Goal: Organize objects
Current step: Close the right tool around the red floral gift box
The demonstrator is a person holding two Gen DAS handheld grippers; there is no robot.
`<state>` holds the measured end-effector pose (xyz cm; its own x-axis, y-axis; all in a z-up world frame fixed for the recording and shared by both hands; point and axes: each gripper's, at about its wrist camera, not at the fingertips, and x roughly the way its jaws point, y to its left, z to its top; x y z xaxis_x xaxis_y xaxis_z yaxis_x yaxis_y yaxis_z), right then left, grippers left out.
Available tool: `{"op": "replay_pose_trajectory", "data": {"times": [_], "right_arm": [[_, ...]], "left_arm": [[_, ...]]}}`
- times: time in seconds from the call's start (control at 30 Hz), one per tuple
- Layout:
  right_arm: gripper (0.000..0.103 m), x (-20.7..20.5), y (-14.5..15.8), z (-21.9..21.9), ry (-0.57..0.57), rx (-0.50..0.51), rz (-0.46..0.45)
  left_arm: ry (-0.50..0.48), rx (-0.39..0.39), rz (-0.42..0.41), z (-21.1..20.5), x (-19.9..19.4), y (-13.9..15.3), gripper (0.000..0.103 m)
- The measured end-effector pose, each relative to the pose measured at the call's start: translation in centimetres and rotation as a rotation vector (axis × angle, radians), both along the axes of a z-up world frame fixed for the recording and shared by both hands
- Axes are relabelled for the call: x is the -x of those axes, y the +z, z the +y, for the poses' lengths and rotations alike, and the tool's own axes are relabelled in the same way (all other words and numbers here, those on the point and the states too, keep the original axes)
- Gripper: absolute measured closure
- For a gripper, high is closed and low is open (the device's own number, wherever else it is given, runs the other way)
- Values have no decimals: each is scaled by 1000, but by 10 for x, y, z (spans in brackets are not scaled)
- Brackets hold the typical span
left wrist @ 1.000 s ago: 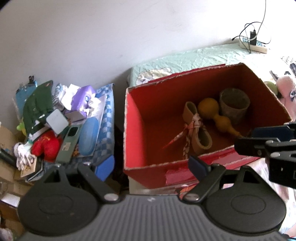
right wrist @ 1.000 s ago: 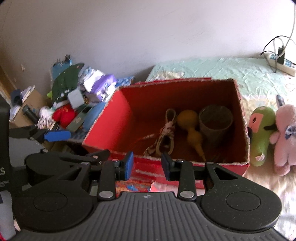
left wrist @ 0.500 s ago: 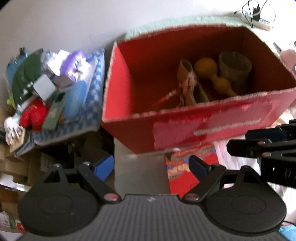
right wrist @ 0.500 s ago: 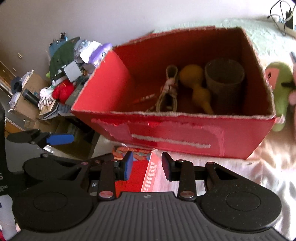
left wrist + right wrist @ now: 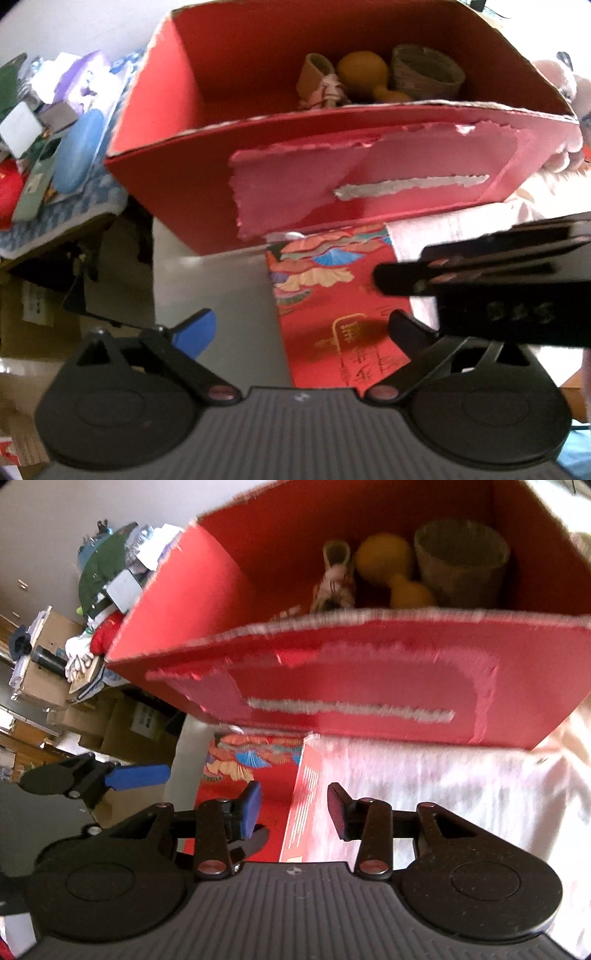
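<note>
Behind the empty, parted left tongs (image 5: 299, 326) and right tongs (image 5: 293, 805), a flat red patterned packet (image 5: 332, 291) is fronted by a torn red cardboard box (image 5: 332, 177).

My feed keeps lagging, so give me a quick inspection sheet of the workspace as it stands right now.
Surface: pale bedding under the red cardboard box.
Job's things: in the box, a gourd, a woven cup, a tied bamboo clapper; a flat red decorated box lies in front.
Clutter: heap of oddments to the left.
Grippers: left gripper jaws wide open; right gripper jaws open, empty.
Cables: nothing seen.
Surroundings: cardboard cartons, plain wall.
</note>
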<state>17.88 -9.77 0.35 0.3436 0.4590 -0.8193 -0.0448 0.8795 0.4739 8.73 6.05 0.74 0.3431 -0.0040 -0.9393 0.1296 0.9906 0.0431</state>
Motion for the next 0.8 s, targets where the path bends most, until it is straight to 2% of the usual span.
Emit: {"op": "replay_pose_trajectory", "data": {"times": [0.1,0.2,0.47,0.7,0.8], "right_arm": [[51,-2,-6,-2,-6,-49,36],[43,-2,-8,-3,-1,-53,46],[44,-2,-9,-7,-9,-86,64],[46,2,-10,-11,-1,-104,73],[45,2,-13,-11,-3,-118,82]], "left_arm": [[-12,18,-1,-4,0,-2,1],[-27,45,5,-9,2,-4,2],[2,80,32,-4,-2,-8,1],[-39,50,59,-17,3,-15,12],[-48,10,54,-24,6,-18,12]]}}
